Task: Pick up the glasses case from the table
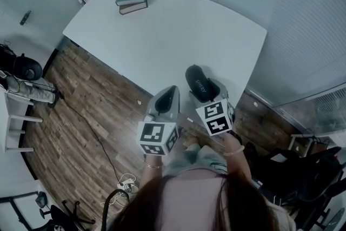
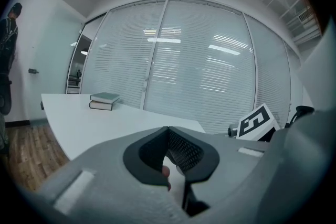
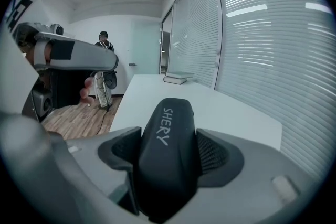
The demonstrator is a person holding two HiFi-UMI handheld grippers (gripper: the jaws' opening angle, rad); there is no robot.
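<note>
Head view overlooks the table (image 1: 162, 30); both gripper views look across it.

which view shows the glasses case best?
Right gripper view: the glasses case fills the centre, clamped in the right claw, lettering visible. Head view shows it small, from above. Left gripper view doesn't show it.

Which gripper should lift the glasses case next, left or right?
Right. The right gripper is shut on the glasses case; the left gripper is shut with nothing between its jaws.
</note>
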